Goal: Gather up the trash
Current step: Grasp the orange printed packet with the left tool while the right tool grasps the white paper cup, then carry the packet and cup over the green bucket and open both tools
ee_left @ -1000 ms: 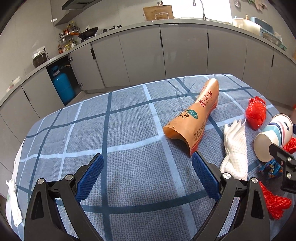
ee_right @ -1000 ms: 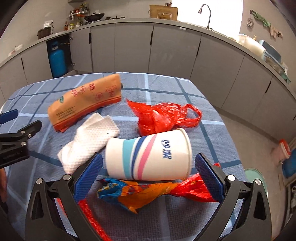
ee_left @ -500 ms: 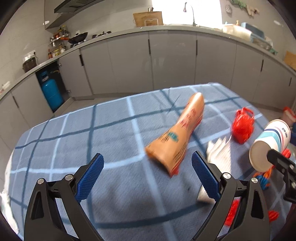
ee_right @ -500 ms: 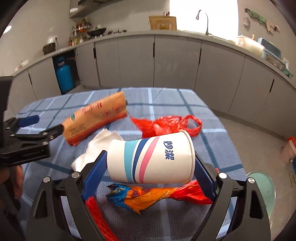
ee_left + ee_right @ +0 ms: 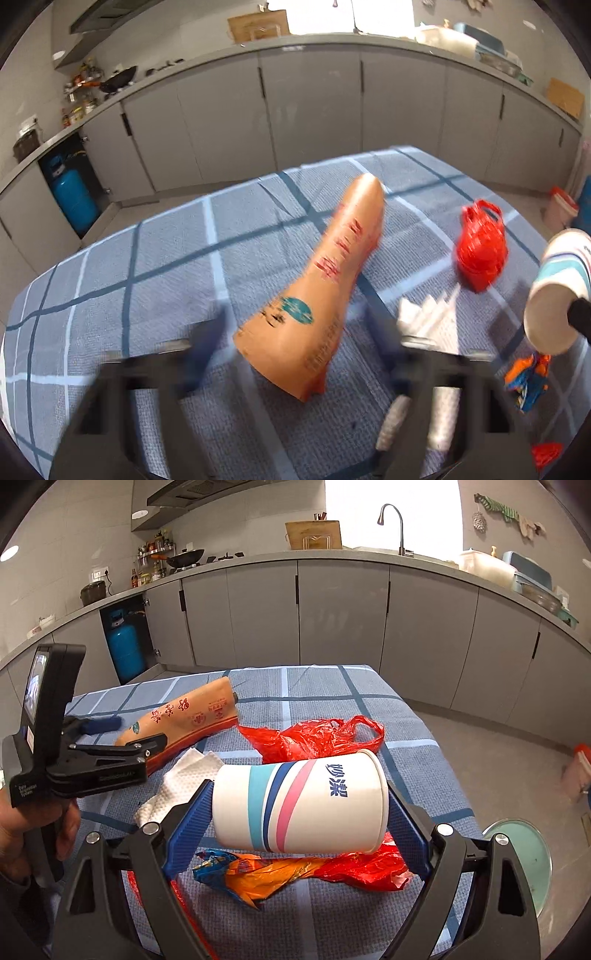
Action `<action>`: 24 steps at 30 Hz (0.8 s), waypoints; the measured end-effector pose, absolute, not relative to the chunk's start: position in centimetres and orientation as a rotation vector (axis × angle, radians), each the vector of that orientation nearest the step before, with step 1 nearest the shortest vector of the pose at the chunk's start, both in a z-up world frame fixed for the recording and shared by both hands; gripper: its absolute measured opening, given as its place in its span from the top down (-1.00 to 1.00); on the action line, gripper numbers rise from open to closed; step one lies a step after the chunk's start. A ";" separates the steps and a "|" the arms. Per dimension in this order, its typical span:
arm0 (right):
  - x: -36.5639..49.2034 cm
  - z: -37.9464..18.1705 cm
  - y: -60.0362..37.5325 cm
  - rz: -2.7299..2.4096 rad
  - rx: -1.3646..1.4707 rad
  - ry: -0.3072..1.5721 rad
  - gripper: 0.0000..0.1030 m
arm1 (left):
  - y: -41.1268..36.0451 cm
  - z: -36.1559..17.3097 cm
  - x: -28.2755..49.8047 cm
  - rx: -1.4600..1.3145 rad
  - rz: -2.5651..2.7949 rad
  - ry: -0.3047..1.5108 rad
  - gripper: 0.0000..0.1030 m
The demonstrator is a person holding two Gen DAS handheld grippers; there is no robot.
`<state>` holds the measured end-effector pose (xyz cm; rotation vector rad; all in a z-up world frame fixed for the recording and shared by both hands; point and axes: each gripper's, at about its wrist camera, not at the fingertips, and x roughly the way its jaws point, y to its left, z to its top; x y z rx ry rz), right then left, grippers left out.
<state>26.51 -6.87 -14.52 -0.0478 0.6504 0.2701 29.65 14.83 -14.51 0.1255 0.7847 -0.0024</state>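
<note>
Now the right gripper [image 5: 295,812] is clamped on the paper cup [image 5: 299,805], lifted above the wrappers. Left gripper [image 5: 295,328]: jaws have just been closing, blurred, around the wide end of the orange bag [image 5: 321,291] on the tablecloth [image 5: 147,280]; contact unclear. Risk: soft bag may buckle or slip; cup could crush under squeeze. Napkin [image 5: 181,782] just beside. Table edges near; open floor to the right.

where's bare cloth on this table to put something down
Bare cloth spreads wide from the orange paper bag to the table edge near the blue gas bottle. It is crowded between the bag and paper cup: napkin, red plastic bag, wrappers.
</note>
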 end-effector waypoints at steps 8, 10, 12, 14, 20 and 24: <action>25.9 -13.8 -7.5 0.289 -0.021 0.614 -0.68 | 14.6 -13.2 27.3 0.142 0.009 0.774 0.68; 25.5 -13.3 -7.8 0.289 -0.015 0.597 -0.68 | 14.7 -12.3 26.5 0.129 0.014 0.758 0.70; 25.1 -12.8 -8.4 0.283 -0.003 0.580 -0.68 | 14.5 -10.9 25.5 0.129 0.016 0.730 0.72; 24.8 -12.4 -9.0 0.276 0.008 0.570 -0.69 | 13.9 -9.8 24.8 0.137 0.010 0.703 0.72; 23.9 -11.4 -11.2 0.249 0.040 0.534 -0.68 | 11.4 -6.7 23.2 0.158 -0.007 0.631 0.72; 23.2 -10.9 -13.4 0.217 0.061 0.518 -0.68 | 9.3 -5.5 22.6 0.170 -0.060 0.608 0.72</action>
